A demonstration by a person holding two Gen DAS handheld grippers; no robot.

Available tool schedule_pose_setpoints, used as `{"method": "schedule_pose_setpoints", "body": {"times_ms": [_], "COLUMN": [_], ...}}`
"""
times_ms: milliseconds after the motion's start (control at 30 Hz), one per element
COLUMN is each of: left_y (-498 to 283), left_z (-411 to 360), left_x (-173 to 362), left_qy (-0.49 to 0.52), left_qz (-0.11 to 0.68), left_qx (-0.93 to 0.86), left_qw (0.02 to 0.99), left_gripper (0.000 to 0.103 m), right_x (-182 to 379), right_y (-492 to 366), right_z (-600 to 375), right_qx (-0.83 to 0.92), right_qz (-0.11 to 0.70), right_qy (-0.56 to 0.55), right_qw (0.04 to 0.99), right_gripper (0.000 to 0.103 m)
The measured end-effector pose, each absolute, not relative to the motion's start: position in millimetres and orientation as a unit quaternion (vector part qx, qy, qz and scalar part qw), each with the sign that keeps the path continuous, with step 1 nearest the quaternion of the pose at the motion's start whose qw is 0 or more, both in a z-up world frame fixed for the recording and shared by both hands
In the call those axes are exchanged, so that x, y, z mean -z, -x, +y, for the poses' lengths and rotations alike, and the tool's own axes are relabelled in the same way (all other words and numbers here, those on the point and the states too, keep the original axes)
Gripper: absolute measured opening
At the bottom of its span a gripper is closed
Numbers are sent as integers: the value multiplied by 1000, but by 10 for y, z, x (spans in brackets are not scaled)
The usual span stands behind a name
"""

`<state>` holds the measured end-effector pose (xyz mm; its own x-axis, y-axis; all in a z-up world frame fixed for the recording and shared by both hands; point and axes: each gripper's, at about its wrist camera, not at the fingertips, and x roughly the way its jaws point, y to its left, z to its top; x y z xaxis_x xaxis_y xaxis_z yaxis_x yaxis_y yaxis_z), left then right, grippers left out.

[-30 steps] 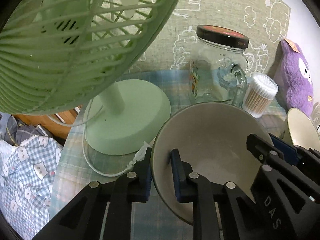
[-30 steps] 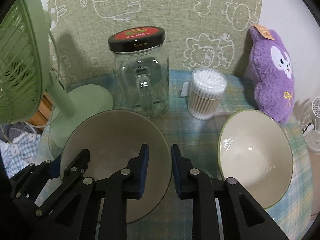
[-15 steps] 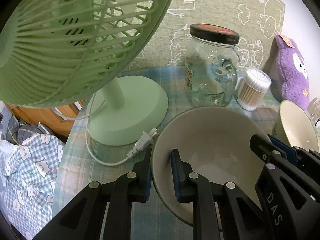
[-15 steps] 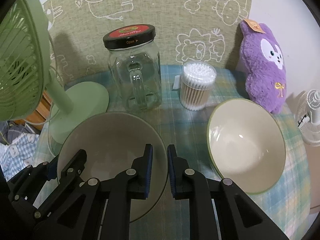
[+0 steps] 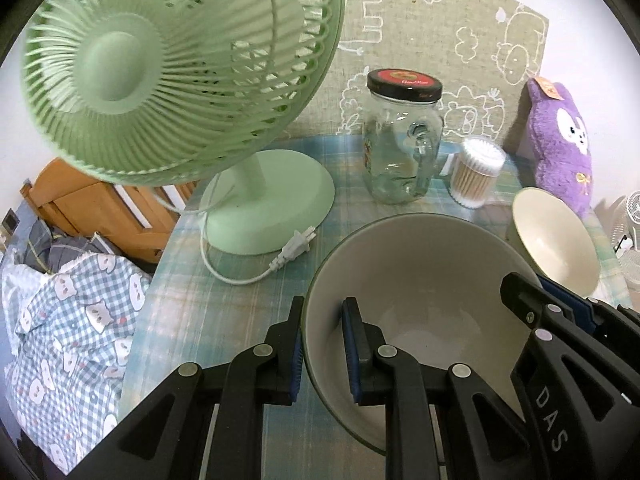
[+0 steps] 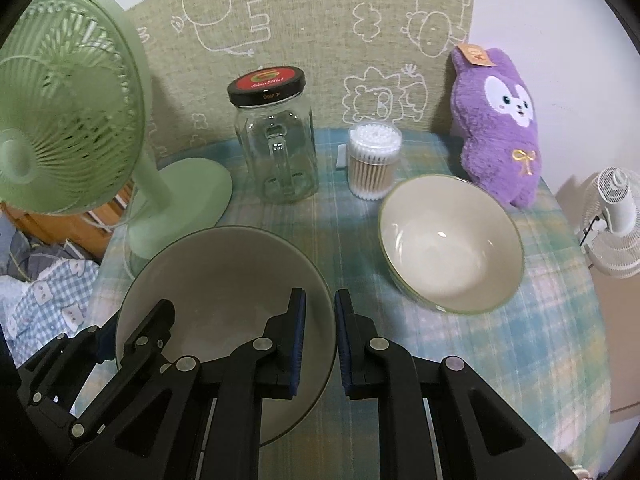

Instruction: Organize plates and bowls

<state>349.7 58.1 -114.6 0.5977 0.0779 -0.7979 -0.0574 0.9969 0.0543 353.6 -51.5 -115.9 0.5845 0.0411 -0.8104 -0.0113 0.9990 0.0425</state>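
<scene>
- Left gripper (image 5: 322,354) clamps the left rim of the near bowl (image 5: 416,280); one finger sits inside, one outside.
- Right gripper (image 6: 320,346) pinches the same bowl's right rim, jaws narrow.
- The near bowl is by the table's (image 6: 500,360) front-left edge.
- A second bowl (image 6: 450,244) stands apart toward the right edge, just in front of the swabs (image 6: 374,168) and plush (image 6: 500,120).
- A jar (image 6: 276,140) and fan (image 5: 168,64) stand along the back.

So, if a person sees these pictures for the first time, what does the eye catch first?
Probably the big green fan, which stands at the table's left edge and fills much of the left wrist view. Next comes the grey bowl in front, with the left gripper and the right gripper each astride its rim. At the back right, the purple plush rabbit leans behind the second bowl.
</scene>
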Motion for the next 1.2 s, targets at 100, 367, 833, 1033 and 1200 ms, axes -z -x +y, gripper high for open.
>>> {"method": "schedule_pose_setpoints", "body": {"times_ms": [100,367,833,1033,1200], "left_y": [-3362,-2987,-2253,-1926,-1673], "left_z": [568,502,288,218,180], "left_x": [1060,779,407,361,388], "left_qy": [-10,-8,-1,-3,-2], "left_qz": [445,434,413,411,416], "left_qx": [-40,-45,-57,-62,-63], "left_qw": [894,900,909,909,907], "left_gripper": [15,15,15,15,15], "right_x": [1082,823,397,345,379], "right_y": [-3383,-2982,-2216,-1872,-1633], "right_z": [-552,-675,-880,-950,-1009], "right_qx": [-17,-22,-35,-41,-41], "right_qz": [454,444,425,425,429], "right_qy": [-16,-18,-13,-13,-13], "right_qw": [891,896,905,904,902], "right_gripper": [18,18,18,18,18]}}
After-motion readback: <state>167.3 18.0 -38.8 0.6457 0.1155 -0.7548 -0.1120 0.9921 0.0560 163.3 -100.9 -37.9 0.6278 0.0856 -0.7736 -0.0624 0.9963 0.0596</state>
